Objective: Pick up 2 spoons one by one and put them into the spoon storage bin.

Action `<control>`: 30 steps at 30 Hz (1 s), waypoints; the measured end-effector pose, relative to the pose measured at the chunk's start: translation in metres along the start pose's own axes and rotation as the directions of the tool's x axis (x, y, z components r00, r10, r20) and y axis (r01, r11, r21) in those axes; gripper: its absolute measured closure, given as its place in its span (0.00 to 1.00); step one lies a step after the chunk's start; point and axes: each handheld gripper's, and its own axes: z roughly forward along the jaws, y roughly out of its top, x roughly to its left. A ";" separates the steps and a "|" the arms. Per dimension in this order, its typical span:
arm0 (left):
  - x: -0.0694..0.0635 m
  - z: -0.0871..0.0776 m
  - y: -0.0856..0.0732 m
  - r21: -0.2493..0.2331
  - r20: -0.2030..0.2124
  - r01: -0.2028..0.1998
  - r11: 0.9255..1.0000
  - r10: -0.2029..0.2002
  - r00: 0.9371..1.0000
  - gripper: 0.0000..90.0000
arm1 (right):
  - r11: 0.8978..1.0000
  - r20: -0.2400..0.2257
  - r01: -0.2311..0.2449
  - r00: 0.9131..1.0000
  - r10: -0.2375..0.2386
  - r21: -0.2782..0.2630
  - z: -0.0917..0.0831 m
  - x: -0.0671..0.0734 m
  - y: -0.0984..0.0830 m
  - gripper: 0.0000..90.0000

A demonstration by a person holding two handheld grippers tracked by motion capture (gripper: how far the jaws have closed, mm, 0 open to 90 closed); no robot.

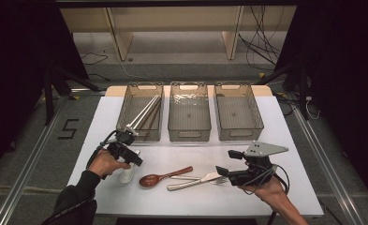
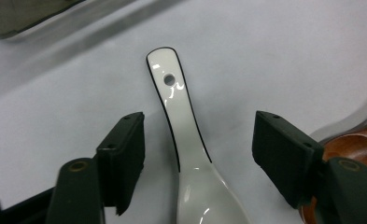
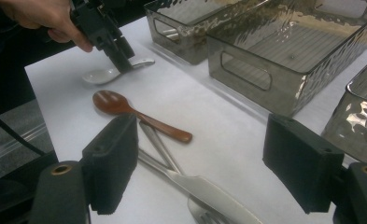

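Fingers (image 2: pixel 125 158) of the left gripper (image 2: pixel 197 158) spread wide, holding nothing — astride the white spoon's (image 2: pixel 183 121) handle; right gripper (image 3: pixel 209 168) equally wide, empty.

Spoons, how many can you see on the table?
2. A white spoon lies between the left gripper's open jaws, and a brown spoon lies right beside it, near the fork. Others may be hidden.

A black numeral "5" (image 1: pixel 69 129) is marked on the grey floor (image 1: pixel 27 140), left of the desk (image 1: pixel 247 197). It is the one readable sign.
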 end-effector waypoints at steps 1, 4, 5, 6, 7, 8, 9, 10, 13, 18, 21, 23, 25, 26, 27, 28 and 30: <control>0.000 0.001 0.000 0.003 0.003 -0.002 1.000 0.002 1.000 0.40 | 1.000 0.000 -0.002 1.000 0.002 0.000 0.000 0.000 0.000 0.30; 0.000 0.003 -0.001 0.011 0.001 -0.013 1.000 0.013 1.000 0.46 | 1.000 0.003 -0.004 1.000 0.004 0.003 0.000 -0.001 0.000 0.30; 0.000 0.004 -0.001 0.018 -0.001 -0.020 1.000 0.020 1.000 0.48 | 1.000 0.002 -0.003 1.000 0.003 0.001 0.000 -0.001 0.000 0.30; -0.001 0.005 -0.001 0.021 -0.001 -0.022 1.000 0.022 1.000 0.49 | 1.000 0.001 -0.002 1.000 0.002 0.001 0.000 0.000 0.000 0.30; -0.001 0.006 -0.002 0.024 -0.002 -0.021 0.999 0.021 1.000 0.51 | 1.000 0.002 0.001 1.000 -0.001 0.001 0.001 0.000 0.000 0.30; 0.000 0.008 -0.003 0.029 -0.004 -0.022 0.999 0.022 1.000 0.53 | 1.000 0.002 0.002 1.000 -0.002 0.002 0.001 0.000 0.001 0.30; 0.000 0.008 -0.003 0.031 -0.008 -0.029 0.999 0.029 1.000 0.54 | 1.000 0.003 0.002 1.000 -0.002 0.003 0.001 0.001 0.001 0.30; 0.000 0.008 -0.004 0.029 -0.012 -0.029 0.999 0.029 1.000 0.56 | 1.000 0.002 0.004 1.000 -0.004 0.005 0.002 0.001 0.001 0.30; 0.000 0.008 -0.004 0.027 -0.014 -0.033 0.999 0.034 0.999 0.62 | 1.000 0.002 0.009 1.000 -0.009 0.010 0.002 0.003 0.001 0.30; -0.003 0.008 -0.004 0.034 -0.054 -0.071 0.997 0.073 0.996 0.71 | 1.000 0.005 0.008 1.000 -0.008 0.010 0.002 0.003 0.001 0.30; -0.004 0.008 -0.004 0.031 -0.049 -0.089 0.996 0.091 0.995 0.74 | 1.000 0.006 0.009 1.000 -0.009 0.013 0.002 0.003 0.001 0.30; -0.006 0.009 -0.004 0.023 -0.040 -0.094 0.995 0.095 0.995 0.79 | 1.000 0.005 0.009 1.000 -0.009 0.010 0.003 0.003 0.001 0.30; -0.008 0.009 -0.003 0.029 -0.044 -0.111 0.993 0.112 0.993 0.81 | 1.000 0.005 0.009 1.000 -0.009 0.009 0.003 0.002 0.001 0.30; -0.009 0.009 -0.003 0.031 -0.038 -0.120 0.992 0.121 0.992 0.81 | 1.000 0.005 0.009 1.000 -0.009 0.009 0.003 0.002 0.001 0.30; -0.010 0.009 -0.003 0.033 -0.027 -0.123 0.992 0.124 0.992 0.82 | 1.000 0.005 0.009 1.000 -0.009 0.009 0.002 0.002 0.001 0.31; -0.012 0.009 -0.003 0.031 -0.029 -0.130 0.991 0.131 0.991 0.82 | 1.000 0.005 0.009 1.000 -0.009 0.009 0.002 0.002 0.001 0.30; -0.013 0.009 -0.002 0.042 -0.020 -0.142 0.989 0.143 0.990 0.82 | 1.000 0.006 0.009 1.000 -0.009 0.009 0.002 0.002 0.001 0.31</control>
